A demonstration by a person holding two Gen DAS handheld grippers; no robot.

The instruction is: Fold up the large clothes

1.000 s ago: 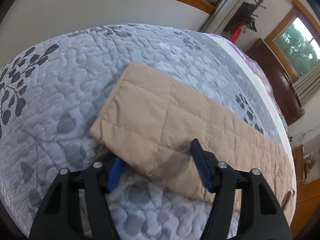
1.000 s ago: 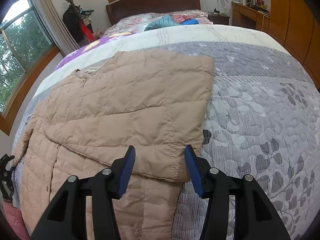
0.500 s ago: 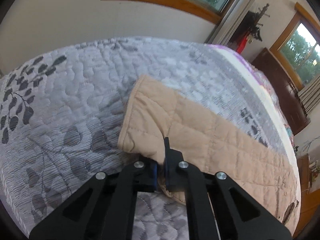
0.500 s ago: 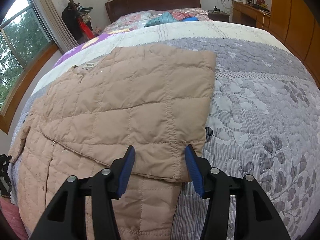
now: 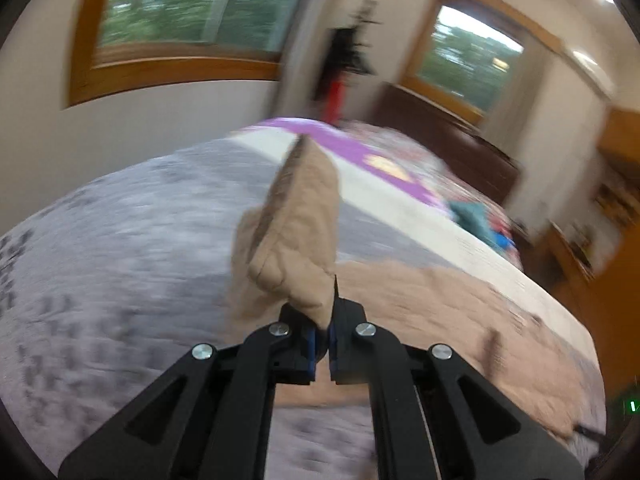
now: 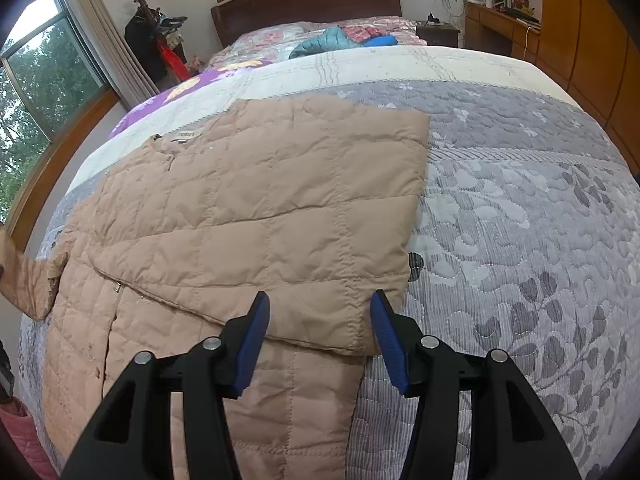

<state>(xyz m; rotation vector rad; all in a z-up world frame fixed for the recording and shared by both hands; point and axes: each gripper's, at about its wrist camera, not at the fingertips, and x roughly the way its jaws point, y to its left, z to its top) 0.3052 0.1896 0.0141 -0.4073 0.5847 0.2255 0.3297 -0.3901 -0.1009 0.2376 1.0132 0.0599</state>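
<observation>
Both low over the bed [image 6: 520, 200], facing its headboard [image 6: 304, 4]; left tilted higher, blurred. Shared: jacket [image 6: 256, 208], teal bundle [image 5: 472, 216].

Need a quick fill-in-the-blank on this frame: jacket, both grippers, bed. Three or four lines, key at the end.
1. The left gripper is shut on the jacket's ____, lifted off the quilt.
2. The right gripper has its jaws ____, hovering over the tan jacket.
3. One sleeve is already folded ____ the jacket's body.
4. The jacket lies on a grey quilt patterned with ____.

Missing words: sleeve; open; across; leaves
</observation>
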